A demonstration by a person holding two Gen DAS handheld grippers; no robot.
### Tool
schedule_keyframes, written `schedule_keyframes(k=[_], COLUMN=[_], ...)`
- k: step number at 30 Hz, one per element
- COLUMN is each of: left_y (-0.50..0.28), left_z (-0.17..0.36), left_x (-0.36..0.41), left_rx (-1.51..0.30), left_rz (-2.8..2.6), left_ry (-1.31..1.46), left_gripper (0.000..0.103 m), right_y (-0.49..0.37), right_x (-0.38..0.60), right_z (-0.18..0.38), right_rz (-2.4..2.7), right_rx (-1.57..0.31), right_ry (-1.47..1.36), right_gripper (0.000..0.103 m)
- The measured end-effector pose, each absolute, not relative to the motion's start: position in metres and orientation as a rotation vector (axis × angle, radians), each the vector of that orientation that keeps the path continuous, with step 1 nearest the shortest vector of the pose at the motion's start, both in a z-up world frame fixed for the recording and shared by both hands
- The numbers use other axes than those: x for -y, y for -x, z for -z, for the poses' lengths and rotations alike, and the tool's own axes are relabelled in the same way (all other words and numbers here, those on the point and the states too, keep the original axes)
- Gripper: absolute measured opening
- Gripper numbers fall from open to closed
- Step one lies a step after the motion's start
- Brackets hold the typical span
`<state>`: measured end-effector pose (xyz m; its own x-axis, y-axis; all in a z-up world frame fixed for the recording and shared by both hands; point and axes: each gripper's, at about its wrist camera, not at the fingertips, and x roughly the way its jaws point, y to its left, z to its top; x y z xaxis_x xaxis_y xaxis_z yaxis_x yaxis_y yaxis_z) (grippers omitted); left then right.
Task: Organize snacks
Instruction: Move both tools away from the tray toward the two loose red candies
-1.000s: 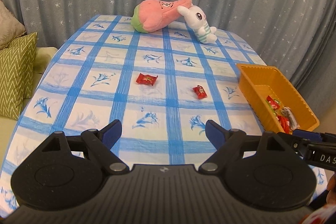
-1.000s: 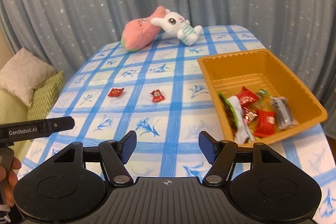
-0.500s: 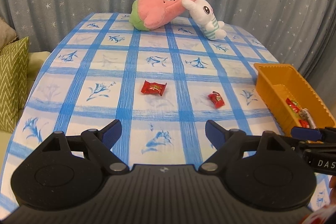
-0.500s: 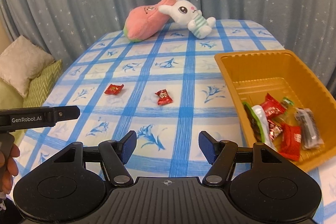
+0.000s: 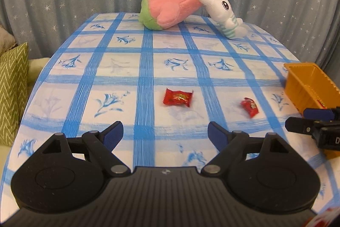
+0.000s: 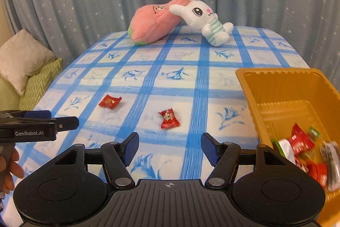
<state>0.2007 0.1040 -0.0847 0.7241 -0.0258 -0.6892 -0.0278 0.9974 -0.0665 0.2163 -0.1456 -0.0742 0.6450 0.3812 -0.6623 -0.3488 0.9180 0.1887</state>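
the left gripper (image 5: 165, 131) hangs released over the checked tablecloth (image 5: 119, 82), one red candy (image 5: 178, 97) just ahead. the right gripper (image 6: 170, 148) is released too, a second red candy (image 6: 169, 118) before it. other snacks sit in the orange tray (image 6: 282, 86).

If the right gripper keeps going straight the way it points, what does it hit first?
Most likely the small red foil-wrapped candy, which lies on the blue-checked tablecloth just ahead of the open right gripper, near its centre line. Depth is unclear; it could meet bare cloth slightly short of it.
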Motion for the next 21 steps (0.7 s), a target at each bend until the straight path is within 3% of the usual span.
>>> schedule_keyframes(k=[6,10,21], left_y=[-0.221,-0.235,-0.269], left_z=[0.097,0.105,0.123], left_x=[-0.108,-0.109,-0.105], left_rx=[-0.757,-0.76,-0.764], left_rz=[-0.002,0.011,0.044], left_ry=[0.028,-0.012,-0.135], left_gripper=[0.085,0.084,0.08], right_y=[-0.238,-0.252,-0.276], right_x=[0.134,0.126,0.12], right_z=[0.091,0.099,0.118], right_rz=[-0.434,-0.441,-0.434], right_rx=[-0.759,-0.76,-0.766], right_ry=[-0.024,-0.002,0.012], right_gripper=[0.065,0.054,0.051])
